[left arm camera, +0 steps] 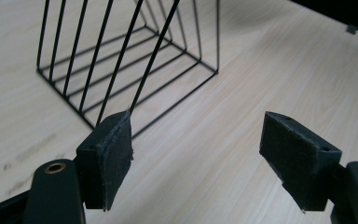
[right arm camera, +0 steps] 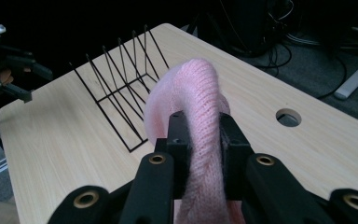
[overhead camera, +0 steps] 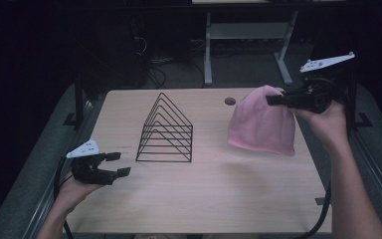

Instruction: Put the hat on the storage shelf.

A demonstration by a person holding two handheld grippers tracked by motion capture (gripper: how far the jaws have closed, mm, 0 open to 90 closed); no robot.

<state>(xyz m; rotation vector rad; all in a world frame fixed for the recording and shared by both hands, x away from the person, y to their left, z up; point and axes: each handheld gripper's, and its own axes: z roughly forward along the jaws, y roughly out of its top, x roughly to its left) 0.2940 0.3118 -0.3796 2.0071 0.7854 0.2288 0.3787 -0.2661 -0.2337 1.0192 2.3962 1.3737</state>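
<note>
We count one pink knit hat (overhead camera: 261, 122), one black wire rack (overhead camera: 165, 130), one wooden table (overhead camera: 204, 199) with one round hole (overhead camera: 230, 101), two grippers, left (overhead camera: 118, 164), right (overhead camera: 273, 97).

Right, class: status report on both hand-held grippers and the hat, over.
Right hand-held gripper shut on pink knitted hat, lifted off table. Left hand-held gripper open, empty. Black wire triangular rack stands between them.

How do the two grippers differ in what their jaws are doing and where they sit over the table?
The right gripper is shut on the pink knitted hat; the left gripper stands open with nothing between its jaws. The right sits at the table's far right, the left at its near left beside the wire rack. Both are hand-held with black jaws.
</note>
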